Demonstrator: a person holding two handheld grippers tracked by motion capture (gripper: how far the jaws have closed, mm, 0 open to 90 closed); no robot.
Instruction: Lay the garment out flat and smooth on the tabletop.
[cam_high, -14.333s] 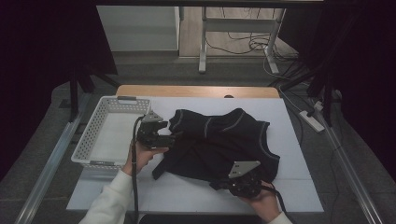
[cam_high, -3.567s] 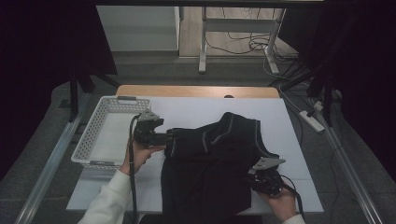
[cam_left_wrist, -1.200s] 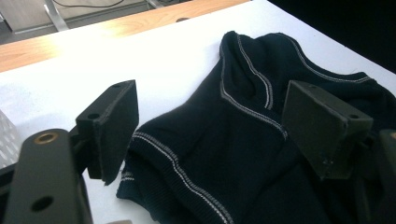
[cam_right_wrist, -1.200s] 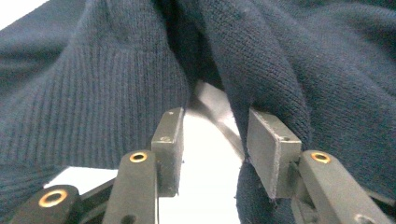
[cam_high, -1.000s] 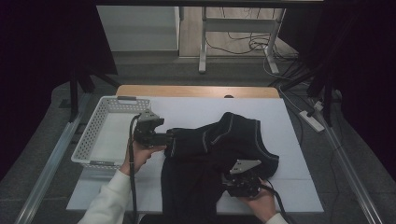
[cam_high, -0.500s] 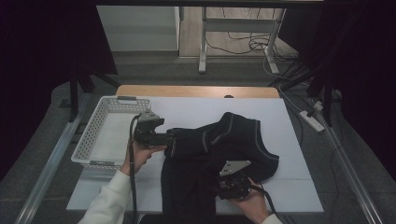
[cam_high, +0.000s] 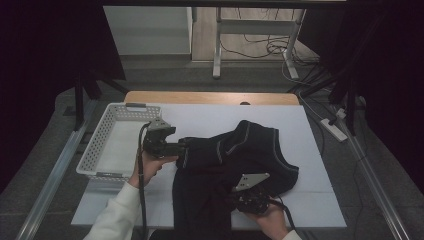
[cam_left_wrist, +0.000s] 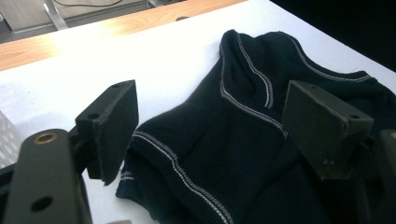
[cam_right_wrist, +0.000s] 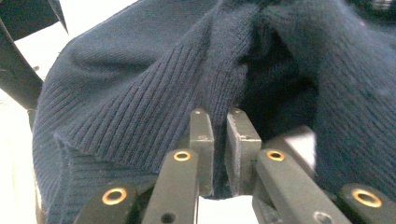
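A white table (cam_high: 310, 205) is seen with a dark knit vest (cam_high: 235, 170) spread at its middle, partly folded, its near end hanging over the near edge. A white basket (cam_high: 100, 150) waits at the left. The right gripper (cam_right_wrist: 219, 140) is clamped on a ribbed fold; the left gripper (cam_left_wrist: 210, 126) is held wide open over the shoulder. Folding seems roughly half done.

High view looks down from above; both gripper views sit close, sharing the dark sweater (cam_high: 235, 165).
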